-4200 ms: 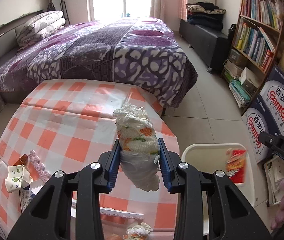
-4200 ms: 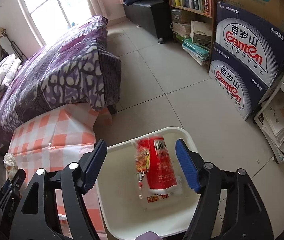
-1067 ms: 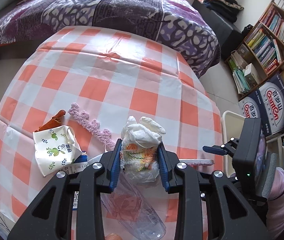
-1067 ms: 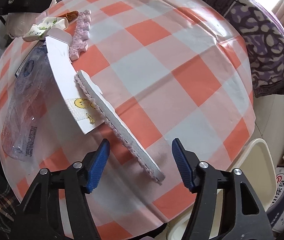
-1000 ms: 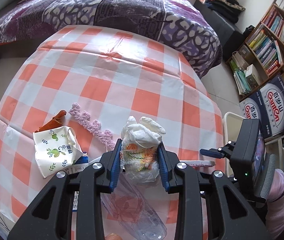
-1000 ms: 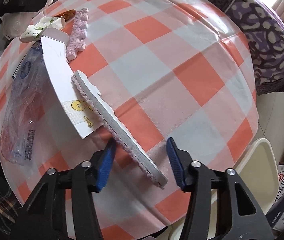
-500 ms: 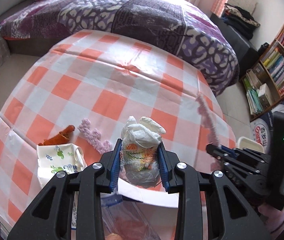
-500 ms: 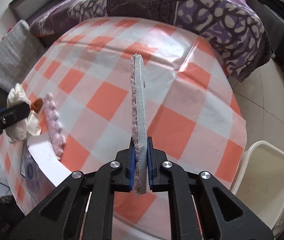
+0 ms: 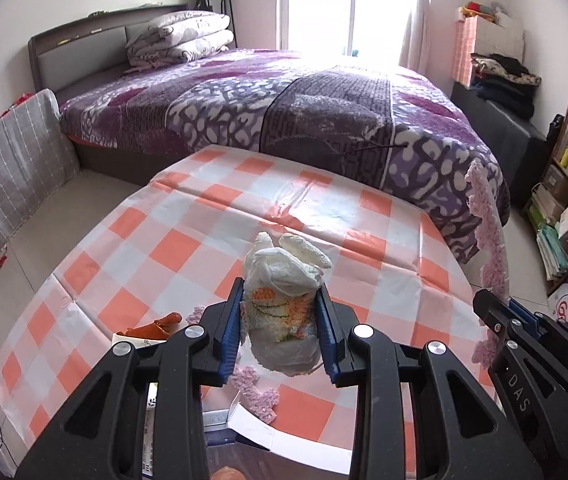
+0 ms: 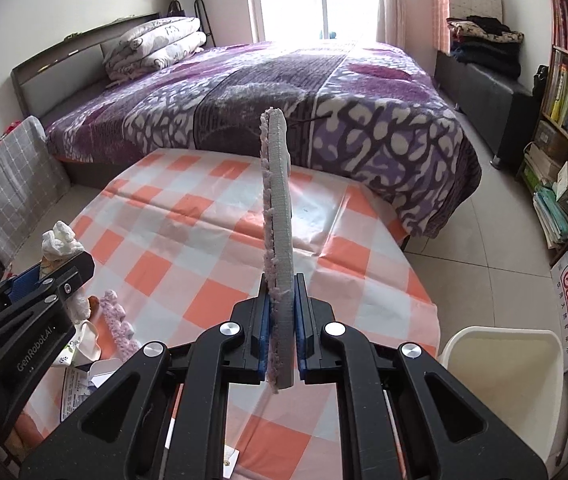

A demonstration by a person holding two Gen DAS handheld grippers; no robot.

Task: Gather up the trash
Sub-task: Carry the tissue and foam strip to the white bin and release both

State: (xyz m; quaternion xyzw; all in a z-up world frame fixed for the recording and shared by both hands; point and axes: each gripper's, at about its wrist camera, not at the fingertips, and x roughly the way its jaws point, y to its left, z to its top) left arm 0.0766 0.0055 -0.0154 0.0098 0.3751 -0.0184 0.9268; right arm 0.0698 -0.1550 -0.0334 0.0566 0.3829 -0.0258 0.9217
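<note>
We see both views lit by daylight from the window (image 9: 316,4), which is overexposed and casts glare on the bed (image 9: 364,68). Shadows are soft. Fisheye distortion bends the edges, with dark vignetted corners; focus is sharp throughout.

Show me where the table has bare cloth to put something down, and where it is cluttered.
Bare: the checked tablecloth across its middle and far side, up to the edge facing the bed, and its right part toward the white bin. Crowded: the near left corner, with the pink foam strip, orange scrap and printed papers.
</note>
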